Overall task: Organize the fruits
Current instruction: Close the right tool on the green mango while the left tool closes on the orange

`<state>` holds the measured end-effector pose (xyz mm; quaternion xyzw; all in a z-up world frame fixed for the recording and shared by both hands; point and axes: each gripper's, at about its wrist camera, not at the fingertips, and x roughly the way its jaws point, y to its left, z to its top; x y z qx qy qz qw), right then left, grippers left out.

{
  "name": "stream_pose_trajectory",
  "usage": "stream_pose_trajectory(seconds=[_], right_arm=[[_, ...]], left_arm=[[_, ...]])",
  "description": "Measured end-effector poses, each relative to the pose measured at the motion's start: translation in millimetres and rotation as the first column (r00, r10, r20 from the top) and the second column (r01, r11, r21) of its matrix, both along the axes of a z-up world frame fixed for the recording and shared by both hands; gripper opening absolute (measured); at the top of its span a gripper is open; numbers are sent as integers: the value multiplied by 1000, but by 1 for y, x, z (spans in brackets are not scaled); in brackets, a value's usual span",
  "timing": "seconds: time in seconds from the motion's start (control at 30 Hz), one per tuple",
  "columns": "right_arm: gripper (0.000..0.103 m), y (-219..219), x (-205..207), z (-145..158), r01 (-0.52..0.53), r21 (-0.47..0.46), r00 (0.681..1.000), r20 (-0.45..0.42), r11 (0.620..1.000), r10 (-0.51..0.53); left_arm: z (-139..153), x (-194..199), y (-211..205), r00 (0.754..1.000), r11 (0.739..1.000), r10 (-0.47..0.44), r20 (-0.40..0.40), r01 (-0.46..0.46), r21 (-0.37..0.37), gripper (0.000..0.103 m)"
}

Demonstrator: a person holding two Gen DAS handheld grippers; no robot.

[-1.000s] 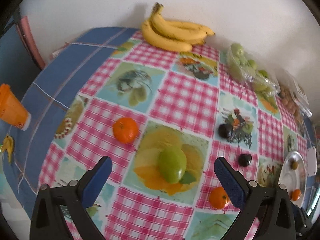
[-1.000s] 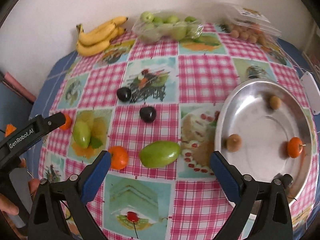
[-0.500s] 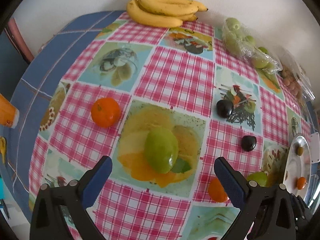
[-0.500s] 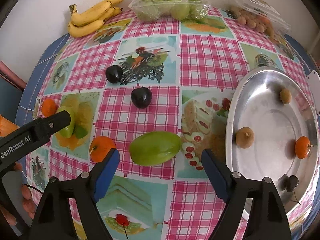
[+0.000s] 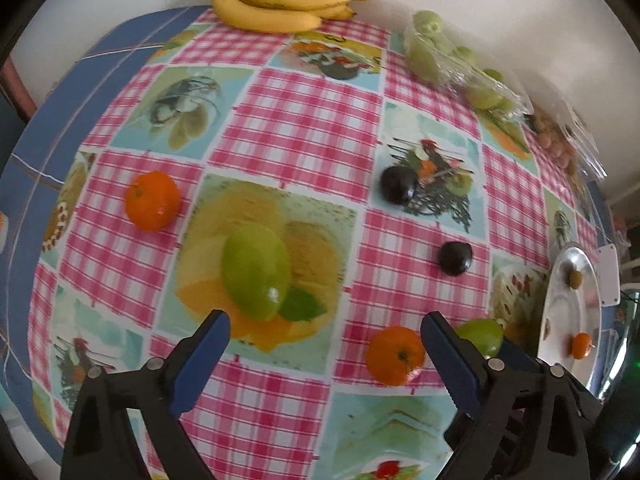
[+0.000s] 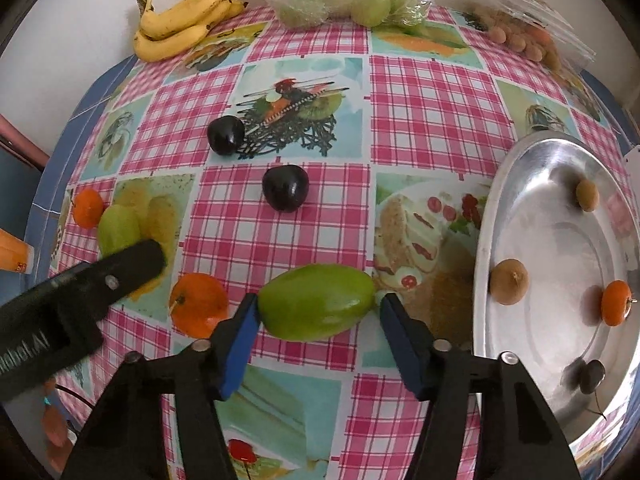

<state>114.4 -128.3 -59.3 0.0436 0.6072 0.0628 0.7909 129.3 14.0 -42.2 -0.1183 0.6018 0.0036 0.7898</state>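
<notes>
In the right wrist view a green mango (image 6: 316, 306) lies on the checked tablecloth between the jaws of my right gripper (image 6: 320, 300). The jaws are closing; the left pad is at the mango's end, and the right pad stands a small gap off. In the left wrist view my left gripper (image 5: 324, 332) hangs wide over a second green mango (image 5: 256, 272), which lies just ahead of its left fingertip (image 5: 218, 326). Its jaws are closing slightly and nothing is pressed between them. One left finger (image 6: 132, 264) reaches over that mango (image 6: 118, 228).
A metal plate (image 6: 484, 240) on the right holds several small fruits. Two oranges (image 5: 152, 200) (image 5: 396, 356) and two dark plums (image 6: 226, 134) (image 6: 286, 194) lie loose. Bananas (image 6: 180, 24), a bag of green fruits (image 6: 348, 4) and a bag of brown fruits (image 6: 520, 32) line the wall.
The right jaws have narrowed around the green mango and sunk toward it. The left gripper has come down closer to its mango, and its jaws have drawn in a little.
</notes>
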Motion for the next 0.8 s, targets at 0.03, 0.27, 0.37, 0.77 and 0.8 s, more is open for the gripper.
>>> stream_pose_trajectory(seconds=[0.03,0.27,0.37,0.77,0.8], right_arm=[[59,1,1,0,-2,-4,1000,0,1000,2],[59,-4,0,-1,2,20,1000,-11,1000,-2],[59,-4,-4,0,-1,13,1000,-15,1000,1],[59,-8,-10,2,-11,19,1000,-27,1000,11],[59,-8,-10,2,-14,19,1000,-27,1000,14]], left_arm=[[-1,0,-2,1000,1000,-7,-4,7,-9,97],[-4,-1,-13,999,999,-36,-14,36,-22,89],[-6,-2,-17,999,998,-49,-20,48,-32,81],[-18,-7,-34,996,997,-73,-48,72,-37,63],[-18,-7,-35,996,997,-73,-48,71,-44,61]])
